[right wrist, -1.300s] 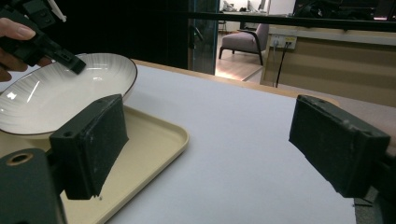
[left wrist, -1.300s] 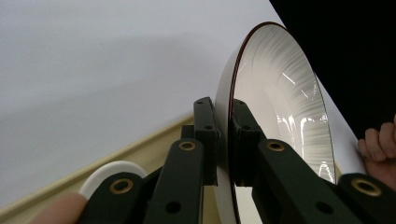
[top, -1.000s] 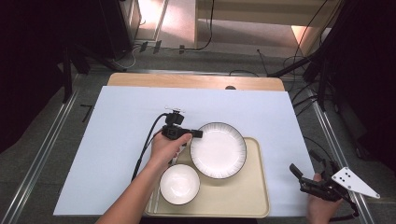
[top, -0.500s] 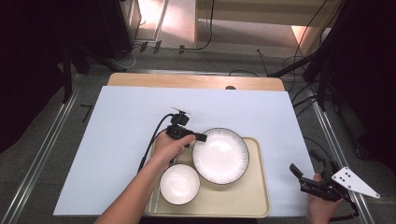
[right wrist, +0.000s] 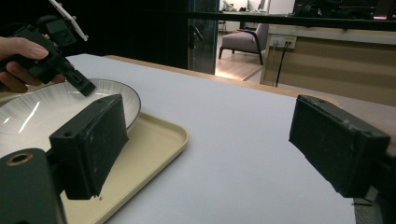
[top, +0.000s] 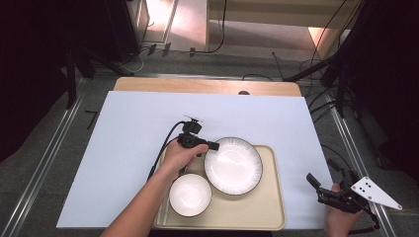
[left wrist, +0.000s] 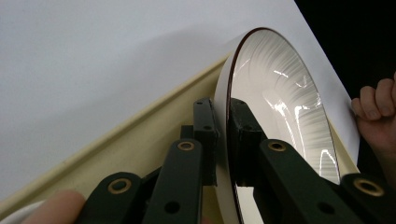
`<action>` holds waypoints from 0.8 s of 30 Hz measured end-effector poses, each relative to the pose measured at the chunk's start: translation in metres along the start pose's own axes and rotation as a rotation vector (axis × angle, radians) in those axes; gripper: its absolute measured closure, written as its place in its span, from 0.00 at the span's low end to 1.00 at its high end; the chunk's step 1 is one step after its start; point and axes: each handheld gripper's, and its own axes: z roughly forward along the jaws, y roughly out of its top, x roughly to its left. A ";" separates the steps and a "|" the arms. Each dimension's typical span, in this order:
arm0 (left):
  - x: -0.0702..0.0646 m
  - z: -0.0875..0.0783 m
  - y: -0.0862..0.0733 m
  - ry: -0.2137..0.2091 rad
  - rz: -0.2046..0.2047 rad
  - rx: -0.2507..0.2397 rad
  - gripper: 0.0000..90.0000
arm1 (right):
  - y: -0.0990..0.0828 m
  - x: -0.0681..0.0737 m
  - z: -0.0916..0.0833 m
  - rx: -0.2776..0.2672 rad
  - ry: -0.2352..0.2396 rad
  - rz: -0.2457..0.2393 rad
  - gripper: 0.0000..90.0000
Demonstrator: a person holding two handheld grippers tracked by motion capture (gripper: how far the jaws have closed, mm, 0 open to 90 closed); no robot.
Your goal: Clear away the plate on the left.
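A white ribbed plate (top: 233, 166) with a dark rim lies over the far part of a beige tray (top: 276, 197). My left gripper (top: 212, 146) is shut on the plate's left rim. In the left gripper view the two pads (left wrist: 205, 126) pinch the rim of the plate (left wrist: 280, 107) from both sides. A white bowl (top: 190, 194) sits in the tray's near left corner. My right gripper (top: 318, 190) rests open at the table's near right edge with nothing between its jaws. The right gripper view looks between them (right wrist: 210, 140) toward the plate (right wrist: 42, 116) and the left gripper (right wrist: 86, 88).
White sheet (top: 128, 148) covers the table, with a wooden strip (top: 207, 86) along the far edge. The tray's right rim (right wrist: 154, 140) lies close to my right gripper. Dark floor, cables and stands surround the table.
The left gripper and the plate it holds have shifted slightly to the right and toward the near side. The right gripper has not moved.
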 end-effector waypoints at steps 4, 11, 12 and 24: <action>-0.001 -0.001 0.000 0.025 0.030 -0.025 0.83 | 0.000 0.001 0.000 0.001 -0.002 -0.002 0.13; -0.004 -0.017 0.003 0.047 0.080 -0.150 0.69 | 0.000 0.000 -0.001 -0.001 -0.003 -0.002 0.13; -0.005 -0.021 0.003 0.058 0.116 -0.179 0.65 | 0.000 0.000 0.000 -0.002 -0.002 -0.007 0.13; -0.010 -0.043 -0.002 0.098 0.226 -0.239 0.00 | 0.000 0.001 0.001 0.004 -0.001 -0.010 0.13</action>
